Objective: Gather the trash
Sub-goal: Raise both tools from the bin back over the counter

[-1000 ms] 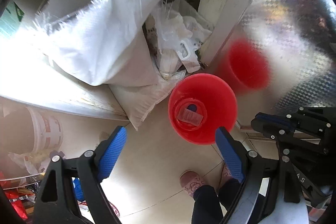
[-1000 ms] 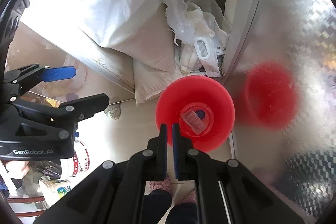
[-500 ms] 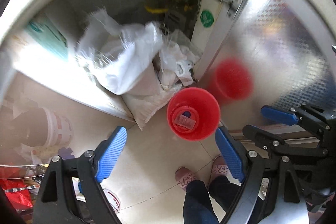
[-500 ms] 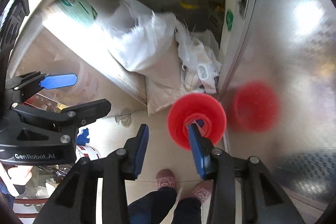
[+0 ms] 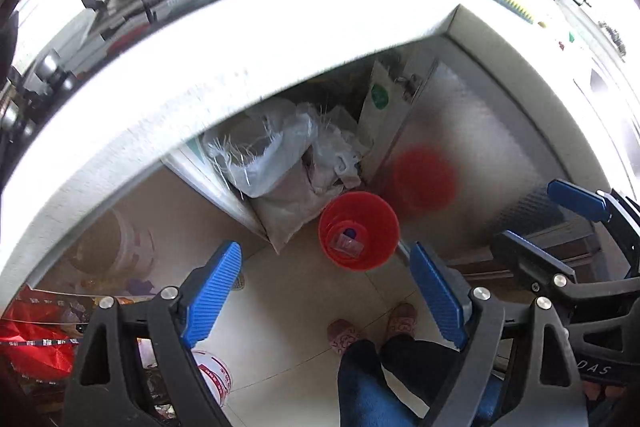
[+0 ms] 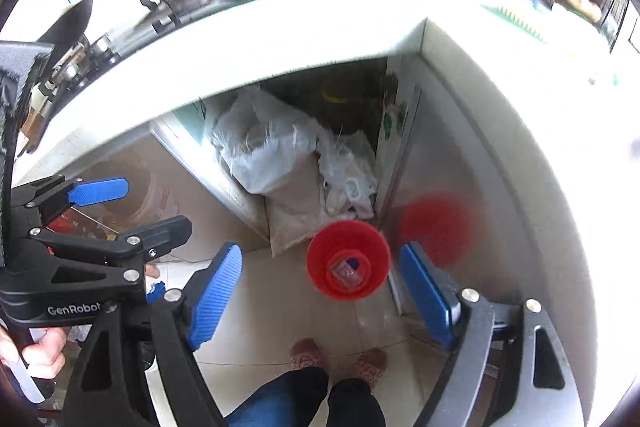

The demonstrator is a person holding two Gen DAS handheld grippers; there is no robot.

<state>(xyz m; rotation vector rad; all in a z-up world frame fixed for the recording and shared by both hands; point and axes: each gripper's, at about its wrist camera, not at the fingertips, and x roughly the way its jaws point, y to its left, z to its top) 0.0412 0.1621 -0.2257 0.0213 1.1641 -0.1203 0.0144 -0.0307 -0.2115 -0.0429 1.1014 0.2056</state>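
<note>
Both claws, left [image 5: 326, 291] and right [image 6: 320, 287], gape empty above the red bin [image 6: 348, 265], the right just widened.

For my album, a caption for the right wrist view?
Open right gripper above a red bin holding trash, beside white sacks.

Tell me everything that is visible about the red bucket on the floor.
The red bucket is round, looks like smooth plastic, and tapers from a wide open rim to a smaller bottom. It stands upright on the pale tiled floor, before the open cabinet under the counter. Inside, at the bottom, lie a small clear wrapper-like piece and something small and blue. Its far side is beside the white sacks; touching cannot be told. The shiny metal door reflects it as a red blur. No gripper touches it.
</note>
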